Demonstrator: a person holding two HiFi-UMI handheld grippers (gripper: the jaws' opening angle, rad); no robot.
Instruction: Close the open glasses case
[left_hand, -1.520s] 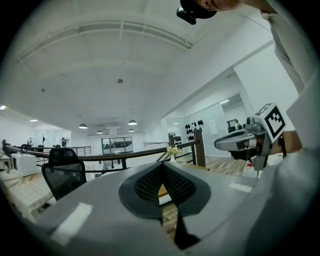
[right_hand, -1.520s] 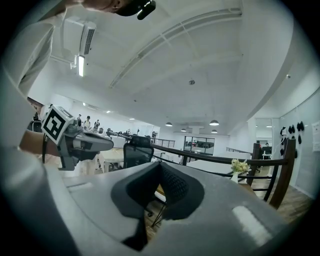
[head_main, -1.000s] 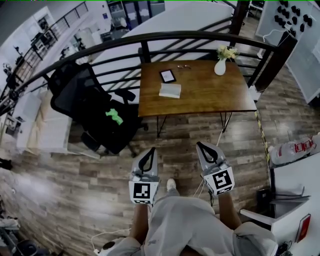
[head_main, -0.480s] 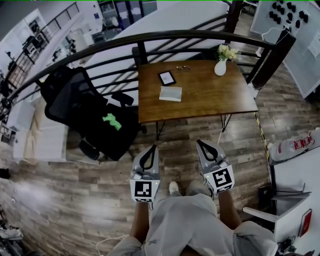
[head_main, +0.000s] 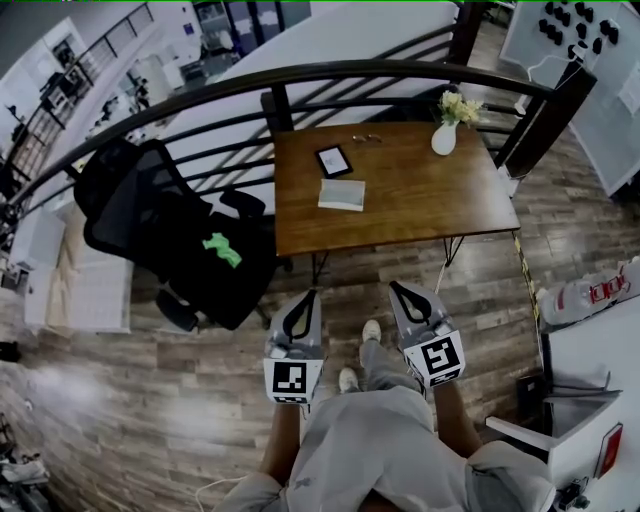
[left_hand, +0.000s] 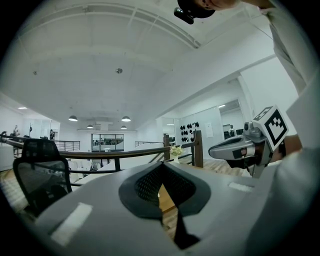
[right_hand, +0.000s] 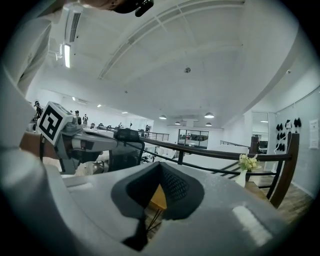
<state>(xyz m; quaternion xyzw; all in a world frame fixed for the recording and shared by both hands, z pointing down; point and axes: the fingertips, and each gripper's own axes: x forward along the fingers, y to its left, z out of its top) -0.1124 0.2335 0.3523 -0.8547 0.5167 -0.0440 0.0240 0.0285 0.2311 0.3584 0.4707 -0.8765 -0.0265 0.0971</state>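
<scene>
Head view: nothing is done yet. The case (head_main: 342, 194) (probably this pale thing toward the tabletop's (head_main: 430, 195) left edge, too small to be sure) lies well apart from the left gripper (head_main: 309, 296) and right gripper (head_main: 394, 287). Since a second ago, one foot (head_main: 370, 331) has stepped forward.

Left gripper view: fingers (left_hand: 142, 187) clenched, empty.

Right gripper view: likewise clenched on nothing.

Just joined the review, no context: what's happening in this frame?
A person stands short of the wooden table, a gripper in each hand. The left gripper and right gripper both have jaws together on nothing. On the table a dark flat item, a pale flat item and a vase sit untouched; which is the glasses case is too small to tell.
</scene>
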